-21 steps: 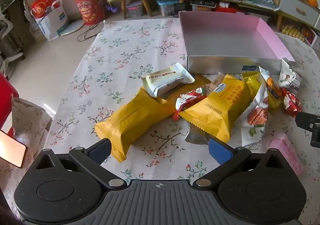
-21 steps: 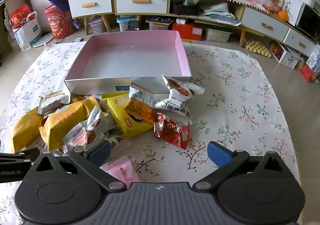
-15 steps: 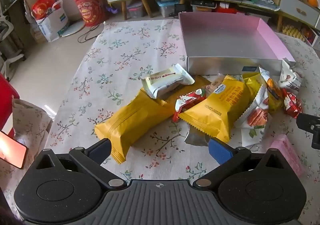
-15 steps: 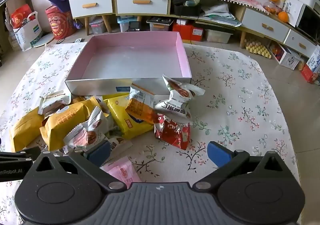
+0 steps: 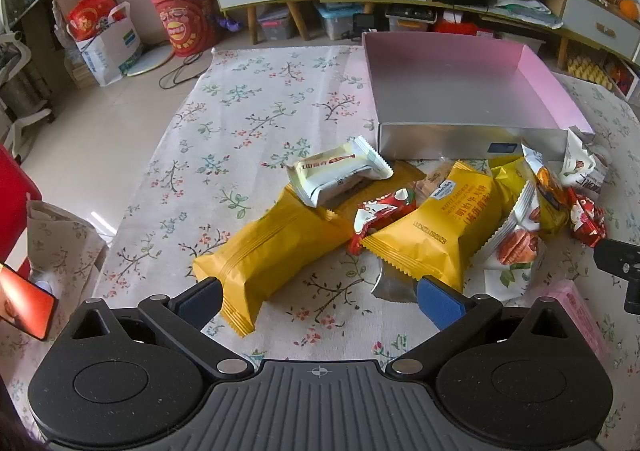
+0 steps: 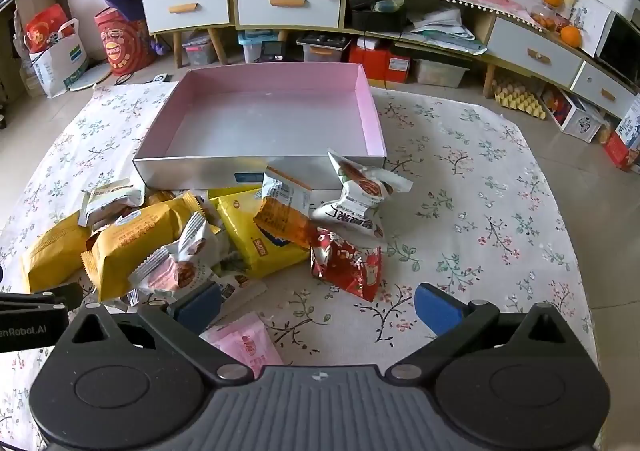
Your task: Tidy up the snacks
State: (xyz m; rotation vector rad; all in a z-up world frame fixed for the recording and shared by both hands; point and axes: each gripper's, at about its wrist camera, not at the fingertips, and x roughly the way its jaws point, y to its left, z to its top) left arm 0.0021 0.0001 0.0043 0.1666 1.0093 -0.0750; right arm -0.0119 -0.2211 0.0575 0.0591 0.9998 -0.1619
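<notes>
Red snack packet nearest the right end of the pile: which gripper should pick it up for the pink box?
Probably the right gripper: open and empty, with the red packet just ahead between its fingers. The left gripper, also open, faces the long yellow packet. The pink box is empty.

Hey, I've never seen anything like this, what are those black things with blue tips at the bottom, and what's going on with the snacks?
Those are two hand-held grabbing tools, one in each of a person's hands, each with a camera looking along its jaws. One picture is from the left gripper, the other from the right gripper. Both stand open and hold nothing. On the flowered tablecloth lies a pile of wrapped snacks: a long yellow packet, a white packet resting on it, a red packet and others. Behind the pile sits a shallow pink box, with nothing in it yet.
</notes>
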